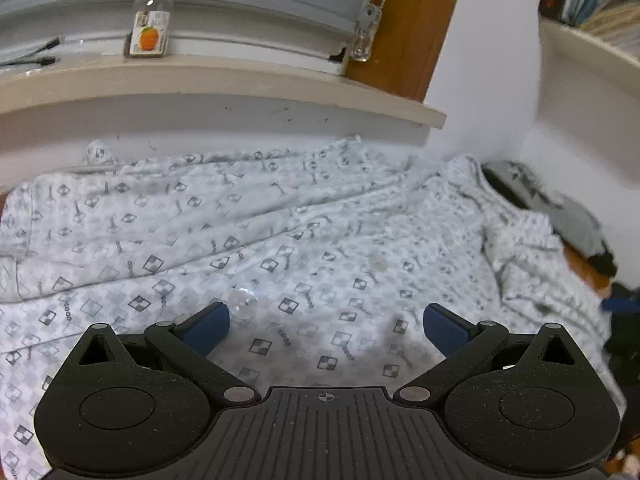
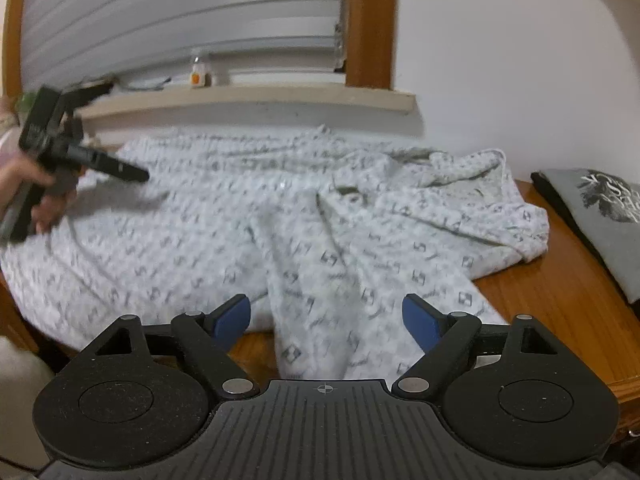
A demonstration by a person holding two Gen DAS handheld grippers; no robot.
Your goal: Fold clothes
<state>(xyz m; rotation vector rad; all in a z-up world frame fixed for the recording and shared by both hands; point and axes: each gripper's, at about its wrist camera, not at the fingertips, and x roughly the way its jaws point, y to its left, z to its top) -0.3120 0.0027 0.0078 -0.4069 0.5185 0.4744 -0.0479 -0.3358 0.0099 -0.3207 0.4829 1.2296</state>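
Now both tongs are released: the left tongs (image 1: 326, 326) hang just above the patterned shirt (image 1: 280, 232), the right tongs (image 2: 326, 318) over its near sleeve (image 2: 320, 292). Shirt lies spread on the wooden counter (image 2: 552, 292), beside a grey garment (image 2: 600, 216).

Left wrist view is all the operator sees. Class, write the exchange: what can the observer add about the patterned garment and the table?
Operator: Does the patterned garment reach the table's near edge?
Observer: Yes, a strip of it runs between the open right tool fingers and hangs toward the camera.
Operator: Is any table bare?
Observer: Yes, the wooden table shows to the right of the garment.
Operator: What is the grey thing at my right edge?
Observer: A grey printed cloth lying beside the garment.
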